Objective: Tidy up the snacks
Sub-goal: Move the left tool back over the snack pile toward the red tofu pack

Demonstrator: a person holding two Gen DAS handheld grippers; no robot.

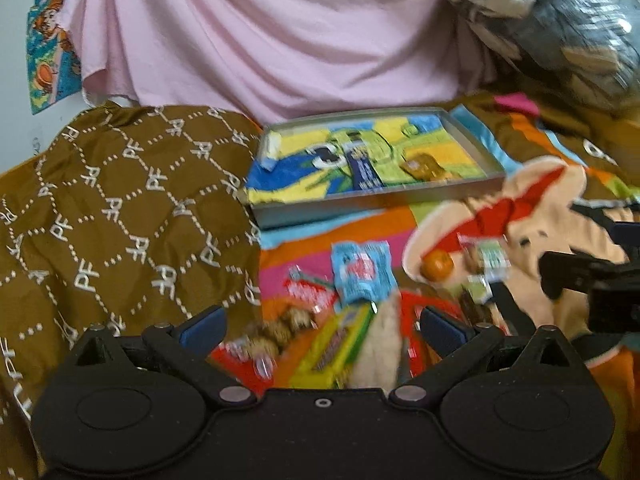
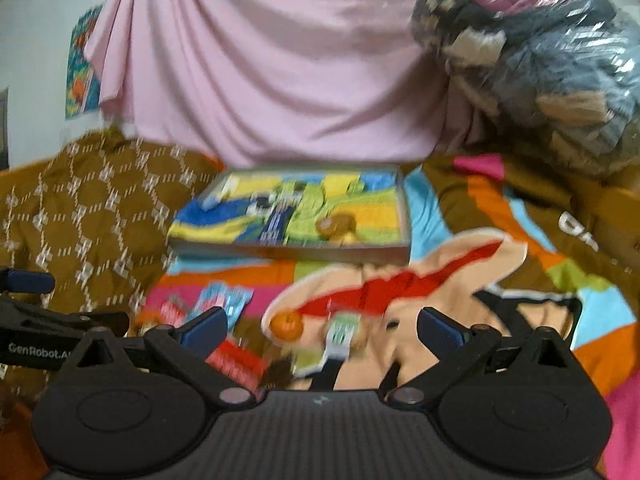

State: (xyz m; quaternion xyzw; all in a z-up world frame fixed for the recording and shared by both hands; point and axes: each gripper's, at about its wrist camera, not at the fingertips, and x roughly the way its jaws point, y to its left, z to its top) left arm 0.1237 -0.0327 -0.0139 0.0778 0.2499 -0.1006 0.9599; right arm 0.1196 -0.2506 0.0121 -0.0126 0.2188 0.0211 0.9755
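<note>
Snacks lie on a colourful blanket: a blue packet (image 1: 362,274), a red packet (image 1: 306,290), a yellow-green box (image 1: 334,350), cookies (image 1: 280,330), an orange (image 1: 438,265) and small green-white packets (image 1: 494,258). Behind them a grey tray (image 1: 472,150) lined with a bright cloth holds a dark blue packet (image 1: 364,170) and a brown snack (image 1: 420,166). My left gripper (image 1: 322,326) is open and empty above the pile. My right gripper (image 2: 322,326) is open and empty above the orange (image 2: 286,325) and a green-white packet (image 2: 340,334). The tray (image 2: 288,250) lies beyond.
A brown patterned cloth (image 1: 120,216) covers the left. A pink drape (image 1: 260,40) hangs behind. A plastic bag of clothes (image 1: 560,28) sits at the back right. The right gripper's body (image 1: 592,280) shows at the left view's right edge.
</note>
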